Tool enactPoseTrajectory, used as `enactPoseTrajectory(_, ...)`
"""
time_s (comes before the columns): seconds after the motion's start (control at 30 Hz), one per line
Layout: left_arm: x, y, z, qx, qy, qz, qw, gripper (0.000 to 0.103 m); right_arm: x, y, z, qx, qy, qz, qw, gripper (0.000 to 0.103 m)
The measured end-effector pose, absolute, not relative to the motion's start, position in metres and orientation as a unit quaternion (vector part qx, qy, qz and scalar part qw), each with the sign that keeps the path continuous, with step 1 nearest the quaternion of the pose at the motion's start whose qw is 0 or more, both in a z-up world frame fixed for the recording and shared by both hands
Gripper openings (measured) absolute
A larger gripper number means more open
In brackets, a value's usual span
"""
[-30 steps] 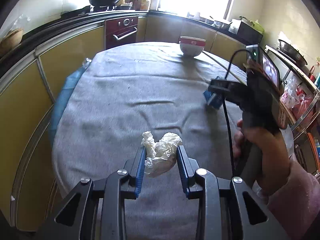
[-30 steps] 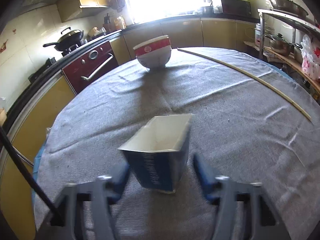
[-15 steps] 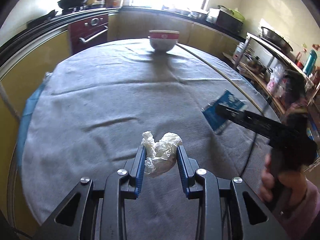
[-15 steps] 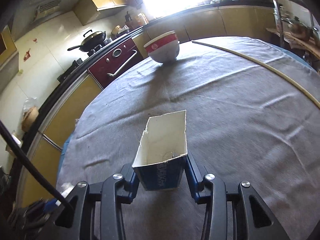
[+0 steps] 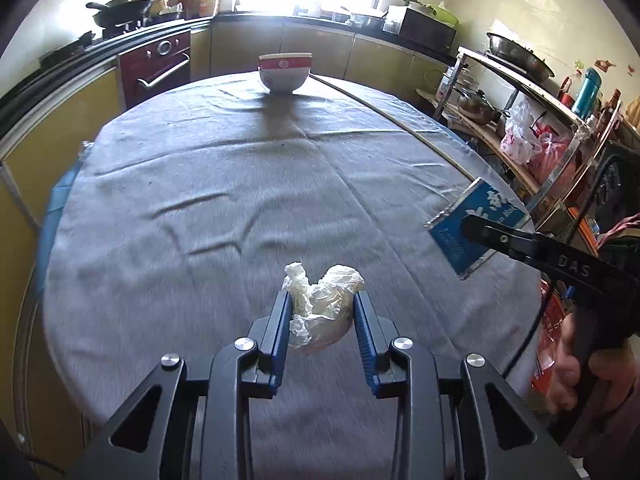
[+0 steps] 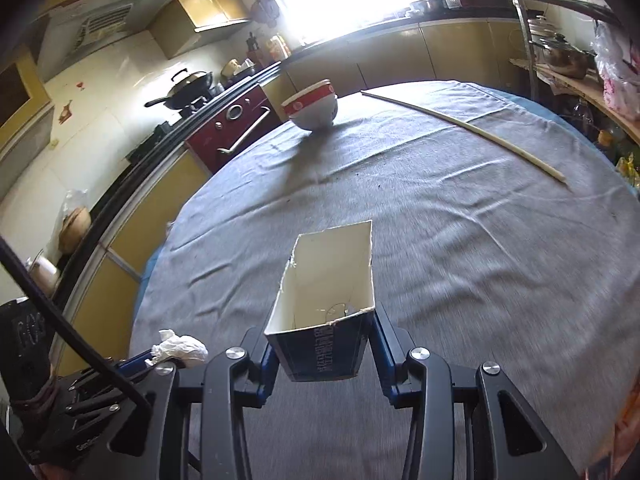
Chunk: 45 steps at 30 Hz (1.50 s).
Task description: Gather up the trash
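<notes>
My left gripper (image 5: 321,300) is shut on a crumpled white tissue (image 5: 322,308) and holds it above the grey tablecloth. The tissue also shows in the right wrist view (image 6: 180,350), at the lower left. My right gripper (image 6: 322,320) is shut on an open blue carton (image 6: 328,300) with a white inside, mouth tilted up and away. In the left wrist view the carton (image 5: 476,226) hangs at the right, over the table's right edge, beyond and right of the tissue.
A red-and-white bowl (image 5: 285,72) stands at the table's far side. A long pale stick (image 6: 464,128) lies along the far right of the round table (image 5: 200,184). A metal rack (image 5: 532,120) with pots and bags stands right of the table.
Both grippers have lifted and drawn back with their loads. The right gripper closed on the carton and tilted its mouth upward. The left gripper and tissue came into the right wrist view.
</notes>
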State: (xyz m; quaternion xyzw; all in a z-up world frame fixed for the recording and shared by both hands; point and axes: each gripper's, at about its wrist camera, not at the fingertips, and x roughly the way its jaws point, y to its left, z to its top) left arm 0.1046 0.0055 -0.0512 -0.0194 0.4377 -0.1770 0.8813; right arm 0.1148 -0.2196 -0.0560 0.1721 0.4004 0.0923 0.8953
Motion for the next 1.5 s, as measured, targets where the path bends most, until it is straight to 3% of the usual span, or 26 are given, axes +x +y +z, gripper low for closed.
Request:
enactPoseTrajectory(0.77,-0.021,-0.058,0.052,0.051,0.318,-0.120,0.939,0.033,-0.091,-0.283,0.034,0.158,0.252,0.105,0.949,0.043)
enactPoseTrajectory(1.5,-0.001,-0.111,0.016,0.140,0.352,-0.095,0.921,0.033,-0.073,-0.324,-0.012,0.222,0.281,0.112,0.927,0.043)
